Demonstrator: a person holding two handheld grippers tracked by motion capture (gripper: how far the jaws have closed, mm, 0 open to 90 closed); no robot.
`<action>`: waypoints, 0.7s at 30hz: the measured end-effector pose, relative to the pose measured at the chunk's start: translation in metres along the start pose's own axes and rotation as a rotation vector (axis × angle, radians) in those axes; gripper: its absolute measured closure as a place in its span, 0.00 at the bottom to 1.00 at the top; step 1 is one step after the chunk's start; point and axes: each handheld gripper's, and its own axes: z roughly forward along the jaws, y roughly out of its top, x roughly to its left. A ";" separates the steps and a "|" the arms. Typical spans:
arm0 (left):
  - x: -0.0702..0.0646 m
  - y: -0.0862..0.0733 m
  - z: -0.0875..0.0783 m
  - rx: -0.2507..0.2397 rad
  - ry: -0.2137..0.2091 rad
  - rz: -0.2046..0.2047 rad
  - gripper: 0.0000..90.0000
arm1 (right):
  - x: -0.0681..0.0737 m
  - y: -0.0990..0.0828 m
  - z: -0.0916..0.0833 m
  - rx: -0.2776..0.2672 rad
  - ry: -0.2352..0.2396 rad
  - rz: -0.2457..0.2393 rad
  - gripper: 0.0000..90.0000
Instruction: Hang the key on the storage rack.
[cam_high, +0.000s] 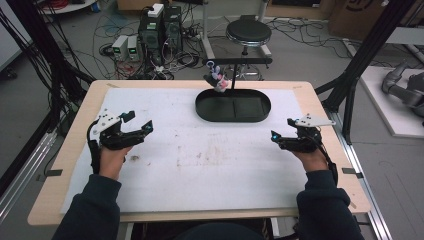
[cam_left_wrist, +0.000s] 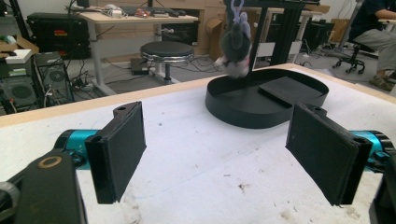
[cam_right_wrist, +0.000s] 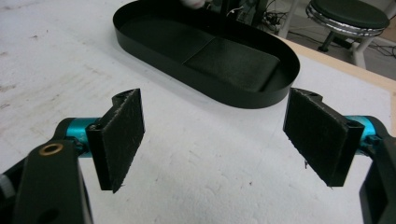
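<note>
The little plush toy (cam_high: 216, 80) hangs from the black bar of a stand (cam_high: 239, 61) at the top middle of the high view. It is grey and white with a bit of pink and purple. It dangles just over the back rim of the black oval tray (cam_high: 233, 106), near the tray's left end. In the left gripper view you see the toy at the top middle of the frame, hanging by a loop in front of the stand's post.

The tray has nothing in it. It sits on the white mat (cam_high: 200, 165) that covers the table.

Your left gripper (cam_high: 136, 121) is at the left side of the high view, low over the mat and well apart from the toy. Its jaws stand wide apart and hold nothing. Your right gripper (cam_high: 283, 134) is at the right side, also low over the mat. Its jaws are spread wide too, with nothing between them.

Here is what could go wrong. The toy hangs free, so a bump from one jaw could make it swing away before you squeeze. If you pull sideways and the loop catches on the bar, the stand could tip. If you reach too low, a jaw could knock the tray rim and shove the tray.
</note>
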 end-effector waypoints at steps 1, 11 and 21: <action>0.000 -0.002 -0.001 0.003 0.003 0.004 0.22 | 0.001 -0.001 0.000 0.001 0.000 -0.001 0.23; 0.001 -0.008 -0.007 0.009 0.021 0.010 0.22 | 0.004 -0.008 0.001 0.014 -0.015 0.006 0.23; 0.001 -0.010 -0.006 0.017 0.030 0.017 0.22 | 0.004 -0.011 0.004 0.018 -0.009 0.010 0.23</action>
